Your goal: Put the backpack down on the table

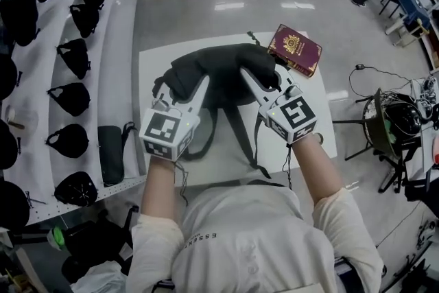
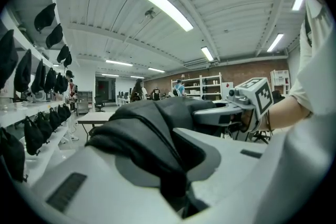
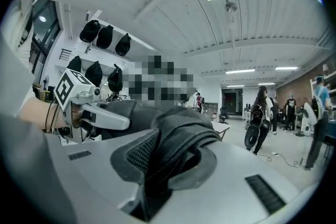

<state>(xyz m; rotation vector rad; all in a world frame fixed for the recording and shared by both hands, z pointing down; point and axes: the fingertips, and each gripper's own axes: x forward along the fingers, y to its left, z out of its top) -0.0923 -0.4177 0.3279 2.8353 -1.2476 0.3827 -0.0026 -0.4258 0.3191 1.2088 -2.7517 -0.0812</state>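
A black backpack [image 1: 219, 72] hangs between my two grippers over the white table [image 1: 156, 55], its straps [image 1: 255, 141] trailing toward me. My left gripper [image 1: 184, 87] is shut on the bag's left side. In the left gripper view, black fabric [image 2: 147, 136] is bunched between the jaws. My right gripper [image 1: 264, 75] is shut on the right side. In the right gripper view, a padded mesh strap [image 3: 176, 141] is pinched between the jaws. Each gripper view shows the other gripper across the bag, the right gripper [image 2: 247, 99] and the left gripper [image 3: 86, 102]. I cannot tell whether the bag touches the table.
A maroon book [image 1: 295, 49] lies on the table's far right corner. White shelves [image 1: 120, 31] with several black bags run along the left, a dark case [image 1: 111, 154] on the lower one. A stand with cables [image 1: 394, 120] is at the right. People stand far off.
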